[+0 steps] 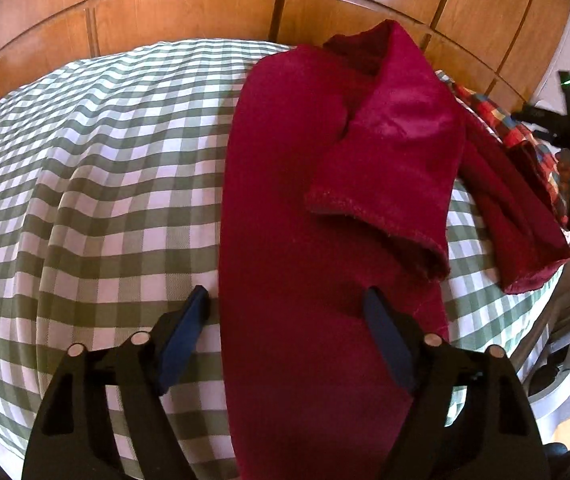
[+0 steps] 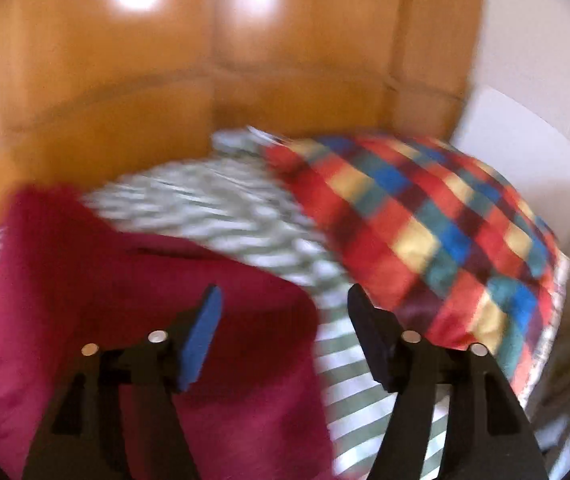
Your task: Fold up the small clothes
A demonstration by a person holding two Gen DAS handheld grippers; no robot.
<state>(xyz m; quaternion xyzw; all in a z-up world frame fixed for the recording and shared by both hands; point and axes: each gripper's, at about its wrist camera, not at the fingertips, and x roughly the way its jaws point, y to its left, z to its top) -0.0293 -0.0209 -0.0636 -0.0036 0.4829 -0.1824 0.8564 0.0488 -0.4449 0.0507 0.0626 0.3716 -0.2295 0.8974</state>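
Checked bed (image 1: 97, 184) filling frame centre, wood wall (image 1: 189, 12) running above, red garment (image 1: 297, 208) lying mid-frame, plaid cushion (image 2: 425, 232) sitting right, both claws, left (image 1: 285, 304) and right (image 2: 283, 304), gaping wide, empty

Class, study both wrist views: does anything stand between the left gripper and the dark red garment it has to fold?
Nothing visible does. The left gripper stands open right over the near edge of the dark red garment on the green checked bedcover, one finger over the cover, the other over the cloth. The plaid pillow lies off to the side.
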